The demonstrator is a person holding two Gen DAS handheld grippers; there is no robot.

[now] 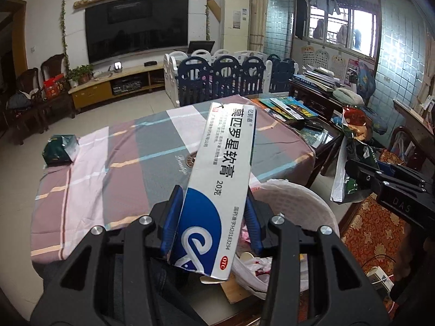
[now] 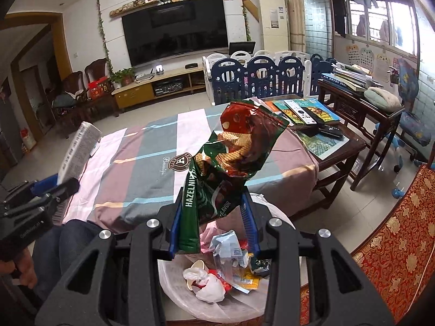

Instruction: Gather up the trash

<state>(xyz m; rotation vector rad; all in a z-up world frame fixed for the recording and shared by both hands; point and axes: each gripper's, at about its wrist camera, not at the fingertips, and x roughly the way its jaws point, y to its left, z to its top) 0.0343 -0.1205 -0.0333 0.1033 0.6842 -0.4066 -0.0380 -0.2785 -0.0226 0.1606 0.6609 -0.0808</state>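
My left gripper (image 1: 212, 214) is shut on a long white and blue ointment box (image 1: 217, 179) and holds it above the near edge of the bin (image 1: 304, 203). My right gripper (image 2: 213, 217) is shut on a crumpled green and red hazelnut snack wrapper (image 2: 233, 149), held over the bin (image 2: 176, 285), which has a pink liner and holds several wrappers and tissues. A green packet (image 1: 60, 149) lies at the far left corner of the table with the striped cloth (image 1: 122, 163). The right gripper shows at the right of the left wrist view (image 1: 380, 179). The left gripper with the box shows at the left of the right wrist view (image 2: 58, 187).
Books and remote controls (image 2: 307, 114) lie on the table's far right end. A dark wooden side table (image 2: 361, 100) with stacked books stands to the right. A red patterned cushion (image 2: 394, 244) is at the near right. A blue and white playpen fence (image 2: 258, 78) stands behind the table.
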